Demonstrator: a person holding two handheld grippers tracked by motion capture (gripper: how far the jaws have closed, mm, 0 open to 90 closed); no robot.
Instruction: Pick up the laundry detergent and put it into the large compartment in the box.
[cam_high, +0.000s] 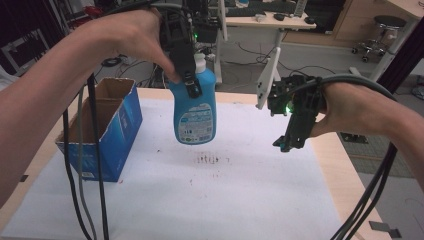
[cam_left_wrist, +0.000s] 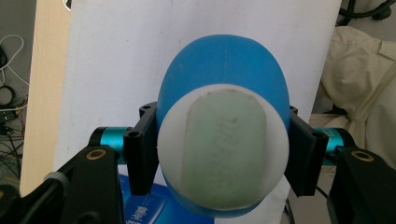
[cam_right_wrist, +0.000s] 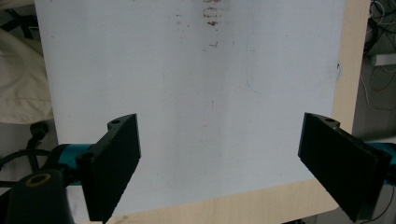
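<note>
The left gripper (cam_high: 191, 86) has its jaws clamped on the neck of the blue bottle (cam_high: 195, 112), which hangs upright in the air above the far middle of the white mat (cam_high: 200, 200), well clear of it. The open cardboard box (cam_high: 107, 125) stands at the left, so the pickup looks done and the placing remains. The right gripper (cam_high: 286, 144) hovers at the right, jaws wide and empty.
</note>
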